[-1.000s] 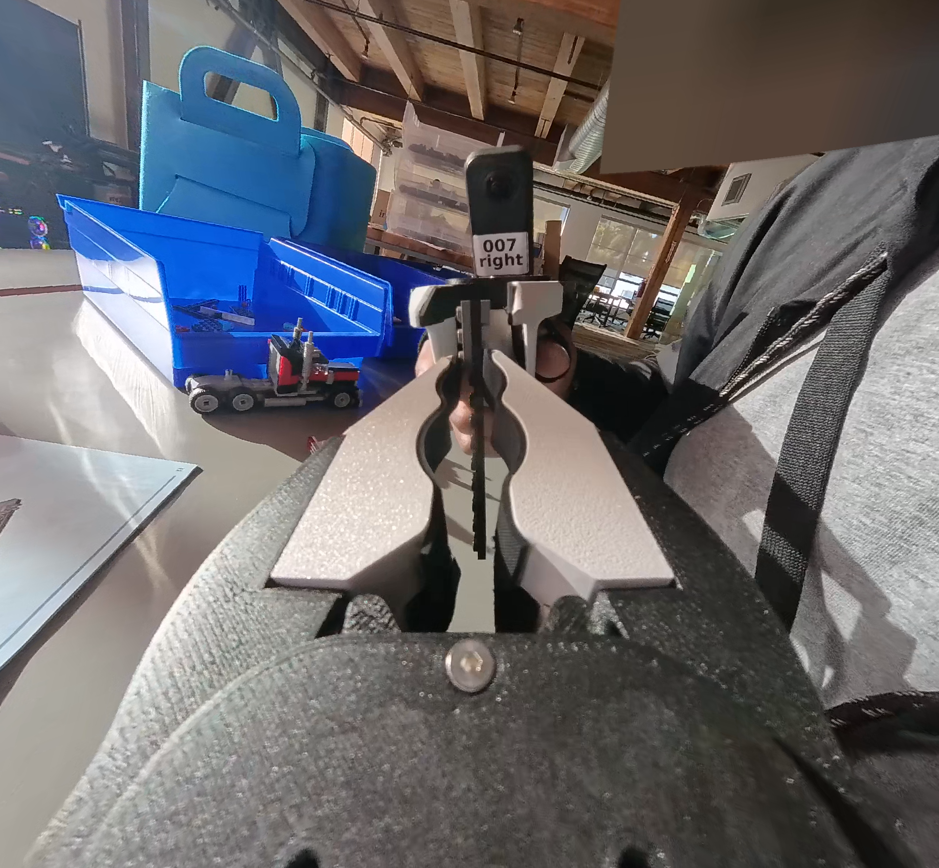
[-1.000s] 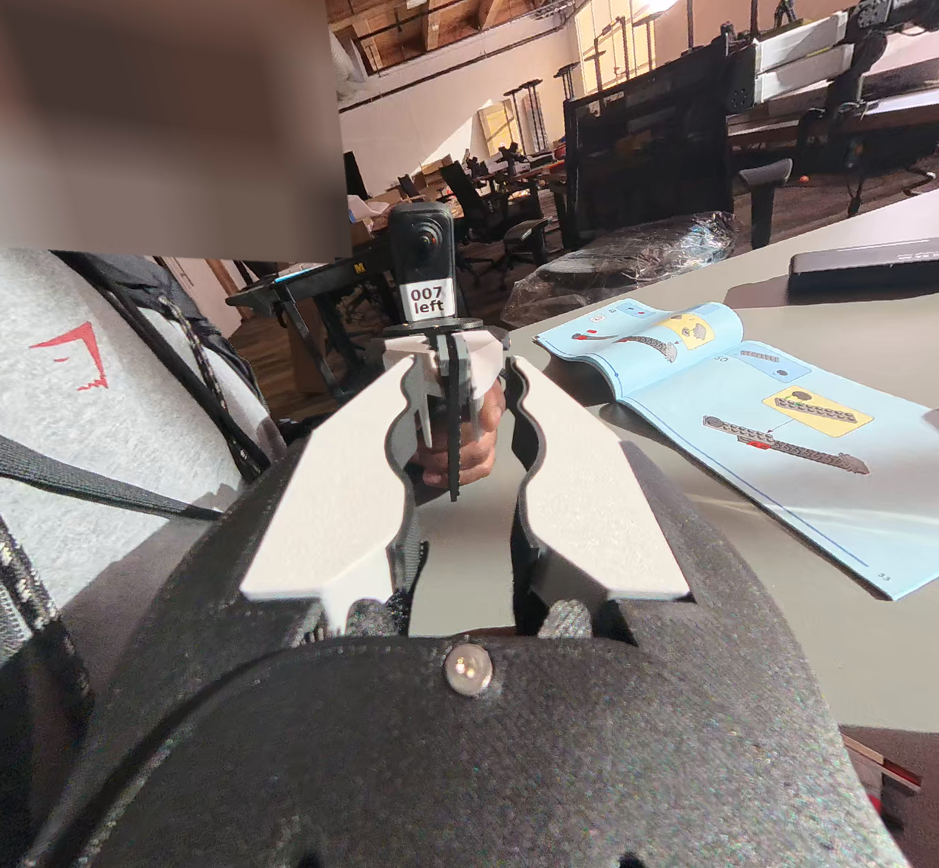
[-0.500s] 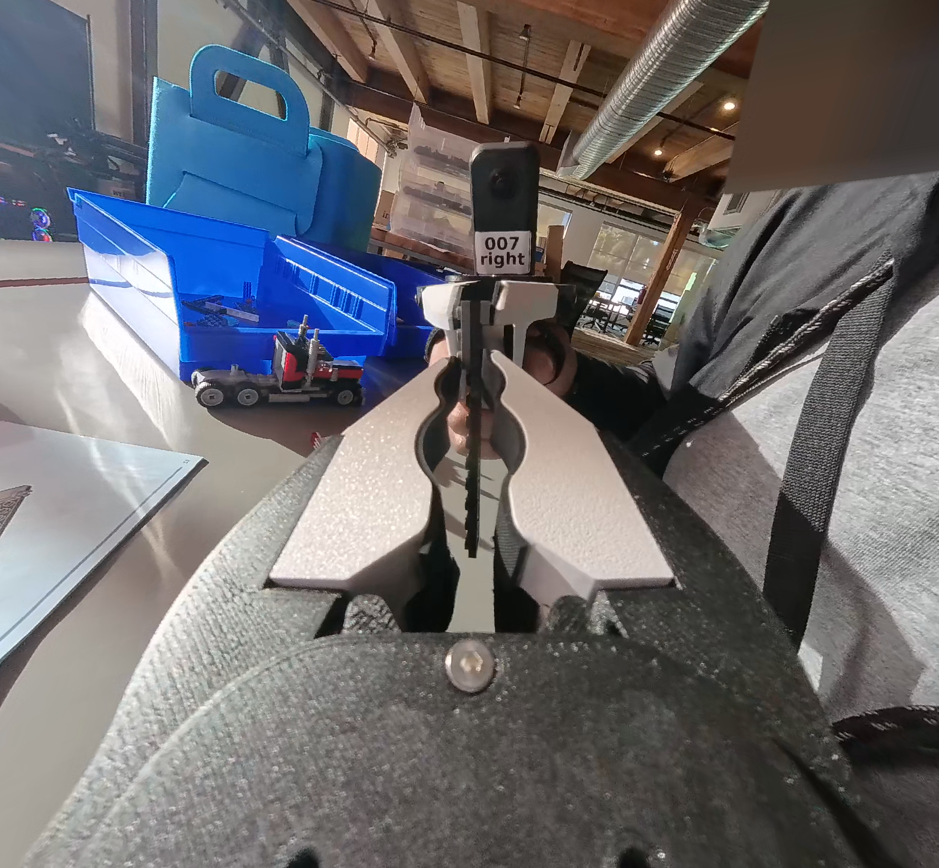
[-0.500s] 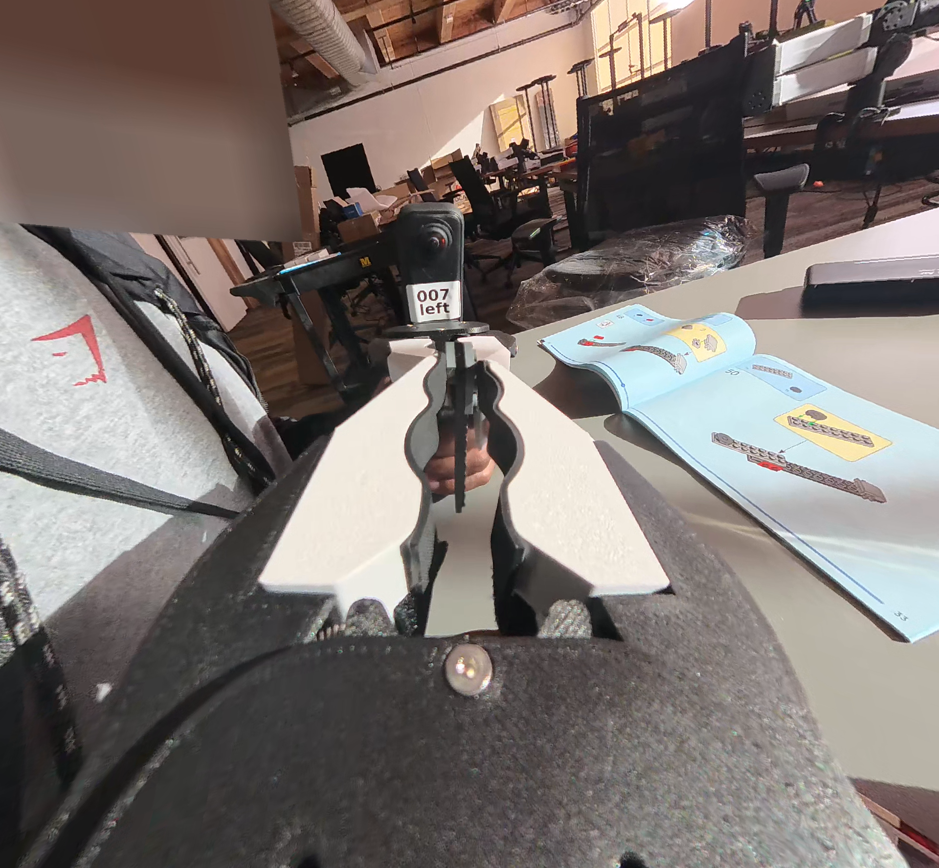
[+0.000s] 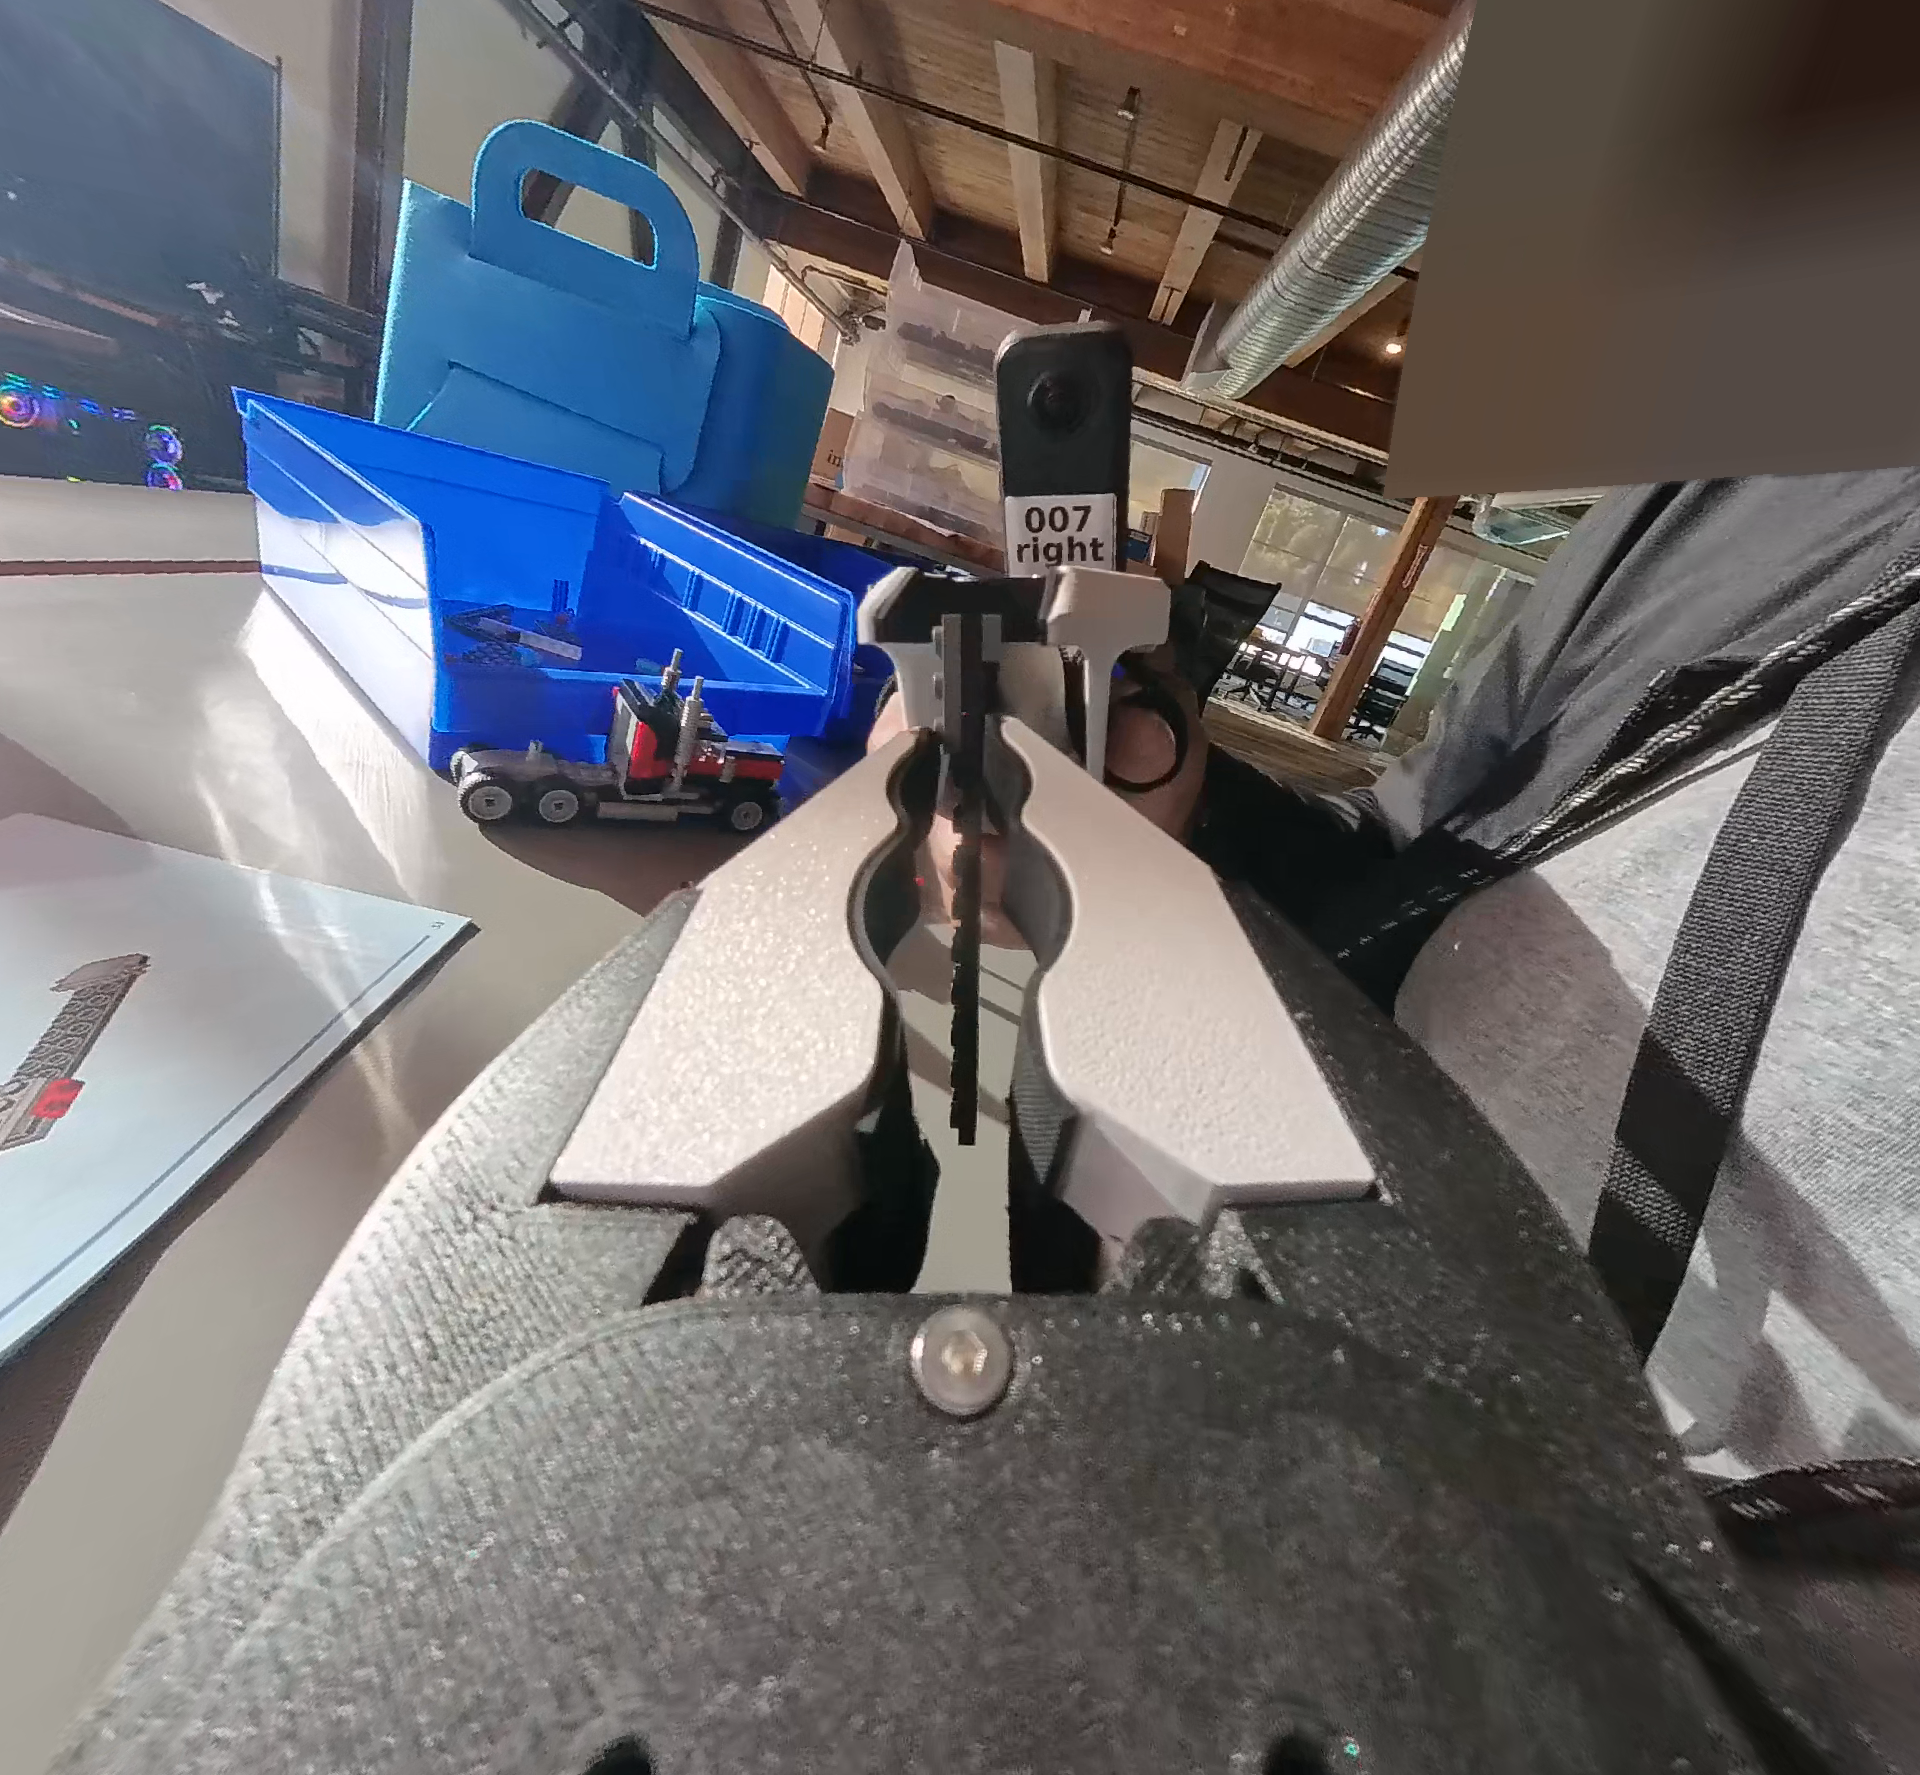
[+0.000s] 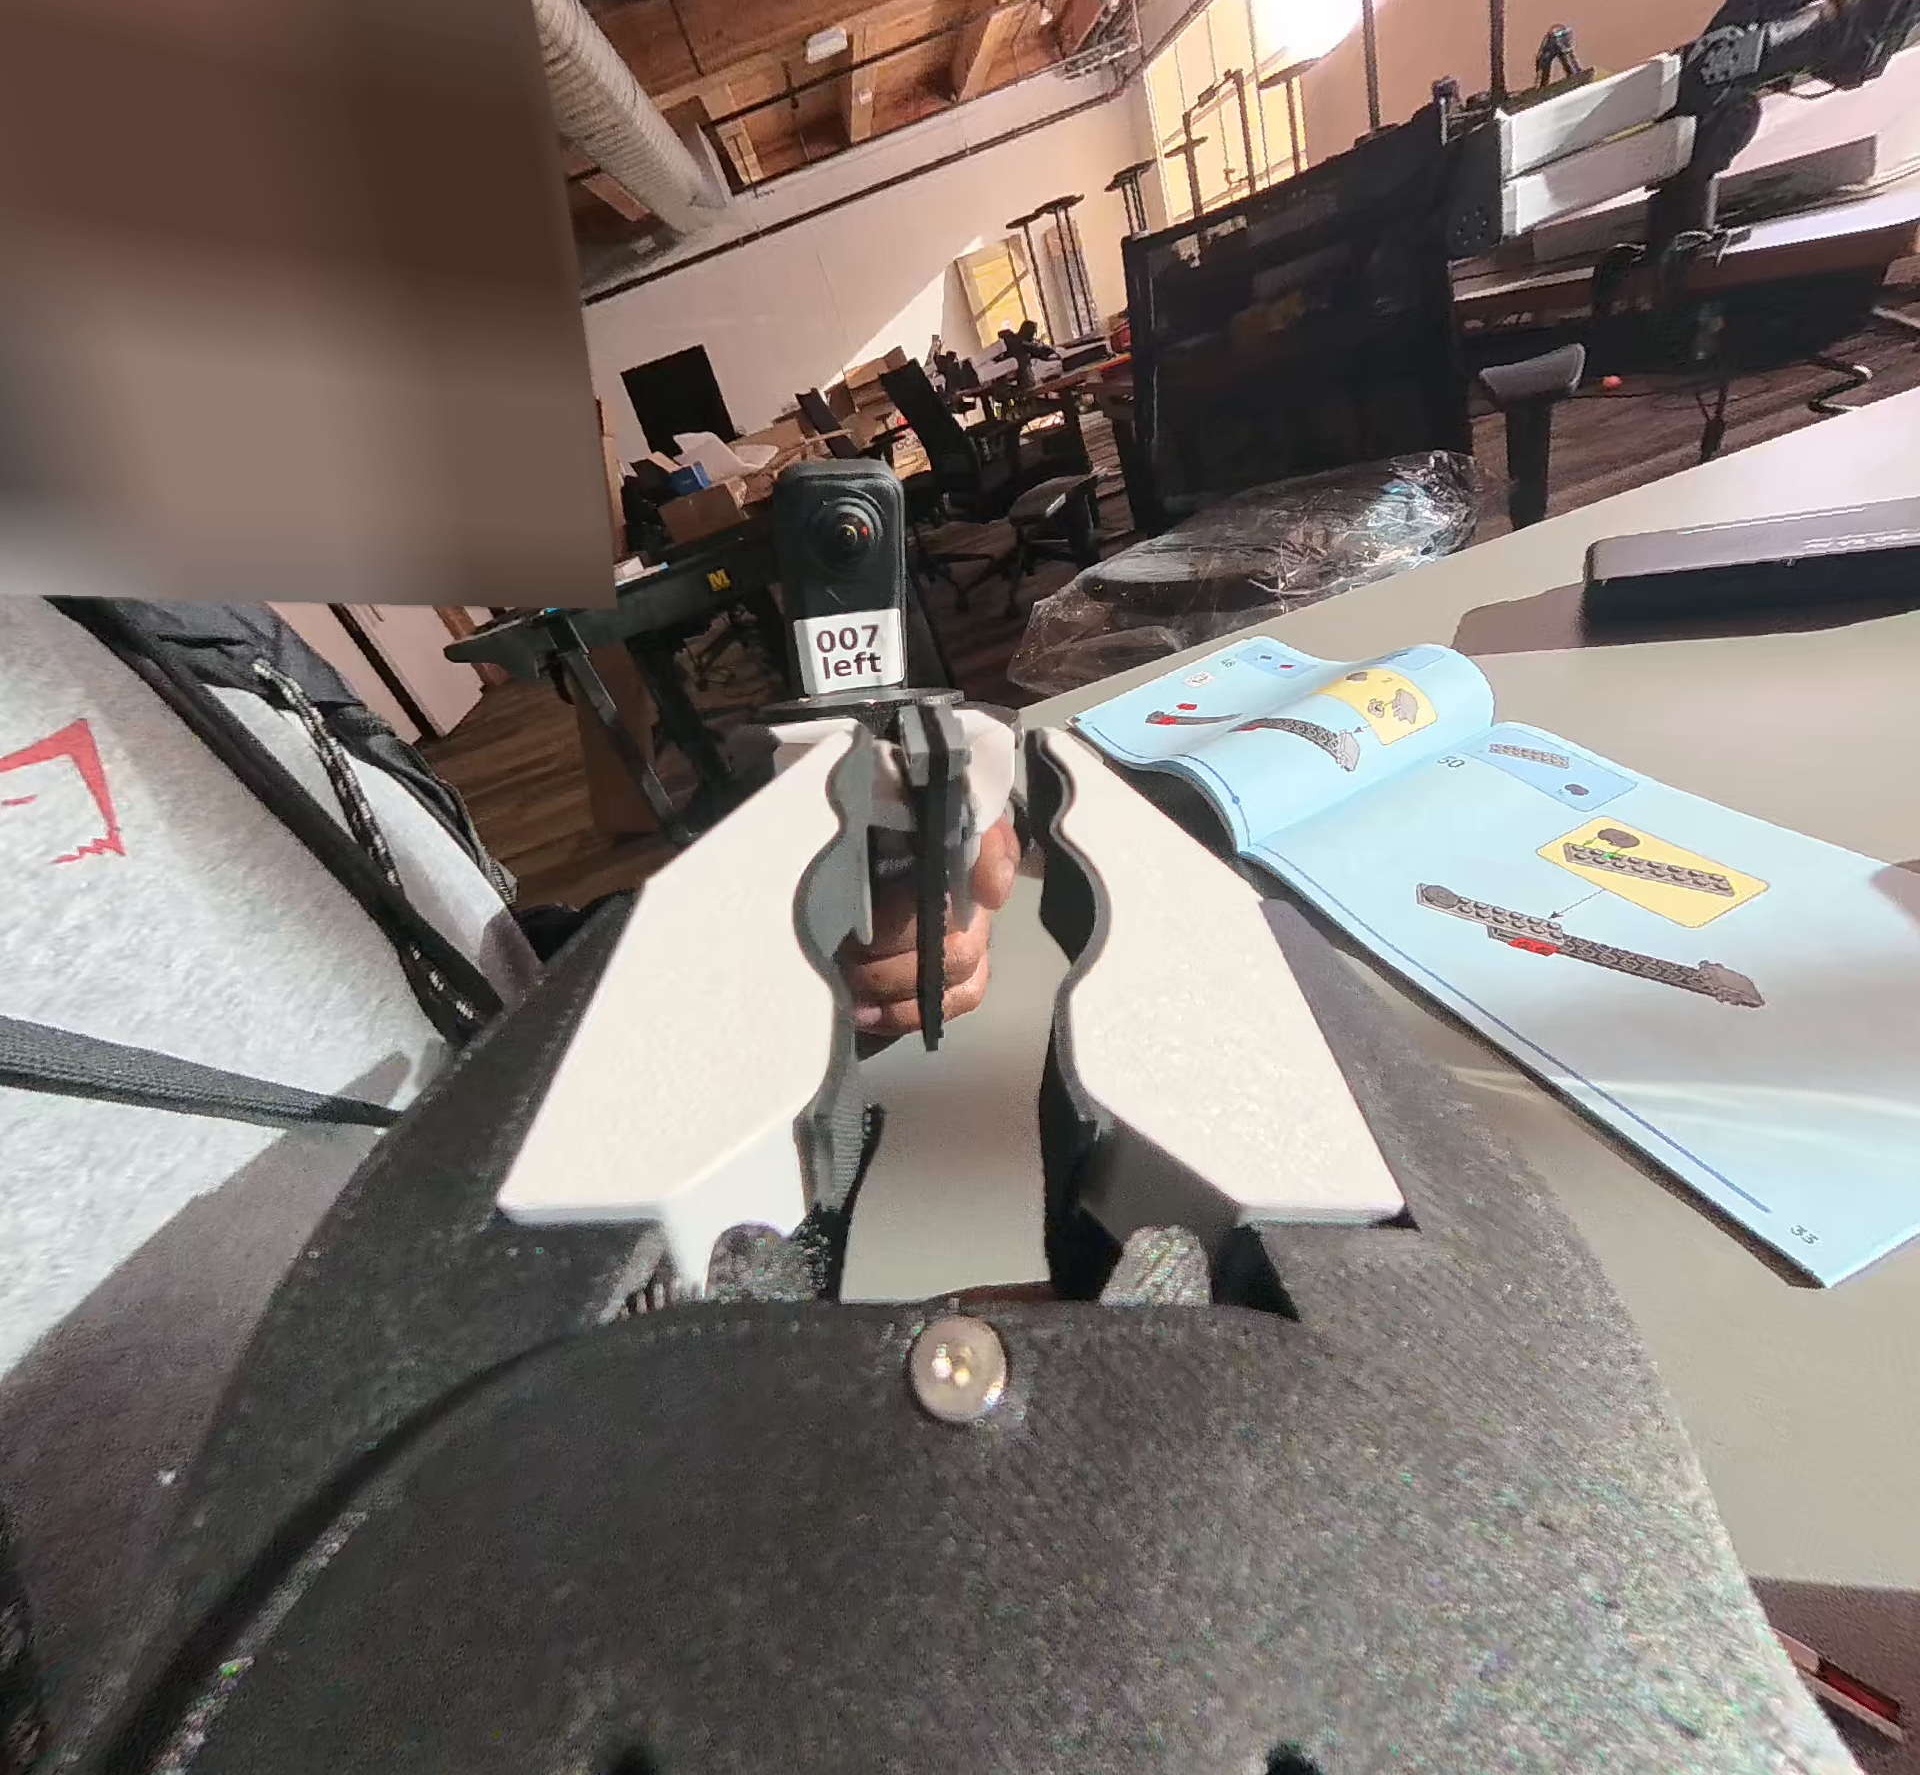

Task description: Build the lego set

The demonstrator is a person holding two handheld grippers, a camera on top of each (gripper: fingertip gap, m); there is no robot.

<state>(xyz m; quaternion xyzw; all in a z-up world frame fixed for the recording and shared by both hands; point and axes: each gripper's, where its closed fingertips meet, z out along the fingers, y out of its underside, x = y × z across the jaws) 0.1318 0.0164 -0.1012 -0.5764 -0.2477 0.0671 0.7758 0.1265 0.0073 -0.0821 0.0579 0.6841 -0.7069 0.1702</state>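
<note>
The right gripper (image 6: 935, 744) had its fingers nearly closed on the dark lego strip (image 5: 966, 998) half a second ago and now holds them apart. The left gripper (image 5: 961, 749) alone stays clamped on the strip in the air, so the squeeze looks finished. The grey counter (image 6: 1714, 582) carries an open booklet (image 6: 1507, 894), a toy truck (image 5: 623, 769) and a blue bin (image 5: 416, 562), under a timber ceiling.

Toy truck (image 5: 621, 775): on the table (image 5: 187, 686), just before the open bin (image 5: 436, 582).
Bag (image 5: 582, 354): behind the bin.
Booklet (image 6: 1475, 894): open on the table, right of the grippers.
Flat device (image 6: 1756, 553): behind the booklet.
</note>
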